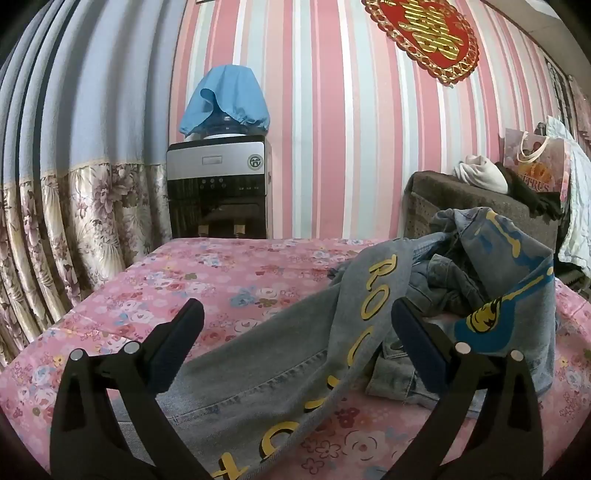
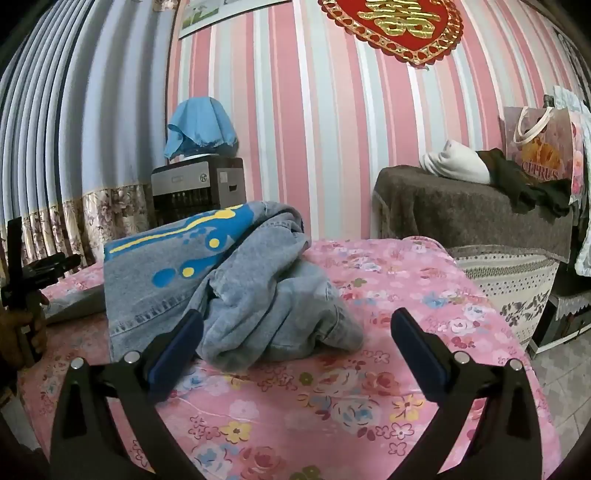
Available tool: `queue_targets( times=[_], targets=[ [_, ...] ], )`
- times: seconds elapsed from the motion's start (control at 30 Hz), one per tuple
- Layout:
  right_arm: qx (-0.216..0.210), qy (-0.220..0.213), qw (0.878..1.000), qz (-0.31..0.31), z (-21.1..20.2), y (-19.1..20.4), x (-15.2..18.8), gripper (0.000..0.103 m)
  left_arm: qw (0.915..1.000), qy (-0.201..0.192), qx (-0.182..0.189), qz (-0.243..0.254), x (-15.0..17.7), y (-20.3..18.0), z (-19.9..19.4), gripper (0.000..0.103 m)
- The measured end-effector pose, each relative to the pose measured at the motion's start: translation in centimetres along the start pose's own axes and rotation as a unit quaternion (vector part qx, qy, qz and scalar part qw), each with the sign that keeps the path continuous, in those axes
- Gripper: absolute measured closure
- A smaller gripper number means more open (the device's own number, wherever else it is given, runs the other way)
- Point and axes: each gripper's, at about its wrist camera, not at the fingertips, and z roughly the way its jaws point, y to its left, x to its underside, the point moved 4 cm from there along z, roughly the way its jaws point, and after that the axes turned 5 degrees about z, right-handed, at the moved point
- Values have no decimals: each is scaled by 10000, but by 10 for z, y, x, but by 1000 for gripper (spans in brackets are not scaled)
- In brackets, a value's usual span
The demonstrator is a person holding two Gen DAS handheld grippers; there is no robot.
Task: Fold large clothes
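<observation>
One denim garment lies in a heap on one surface covered by a pink flowered cloth. Two claws are in view: the left claw and the right claw, each with two fingers. One water dispenser stands by the wall, with one blue cover on top. One red and gold wall ornament hangs above. One paper bag, one white cloth bundle and one dark garment sit on one brown-covered piece of furniture.

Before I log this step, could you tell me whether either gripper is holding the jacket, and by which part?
Nothing is held. The left gripper and right gripper both stand open above the bed, with the crumpled jacket lying free ahead.
</observation>
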Motion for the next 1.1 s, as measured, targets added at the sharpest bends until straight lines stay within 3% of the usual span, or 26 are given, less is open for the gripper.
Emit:
queue_targets(
  times=[0.57, 0.97, 1.1],
  targets=[
    [179, -39, 9998, 13, -1, -2, 3, 2, 9999, -110, 73, -22, -3, 1, -3, 3],
    [364, -132, 9986, -367, -4, -1, 1, 2, 9999, -100, 132, -17, -1, 0, -3, 3],
    [323, -256, 9991, -140, -6, -5, 1, 2, 9999, -86, 134, -4, -1, -1, -3, 3]
  ],
)
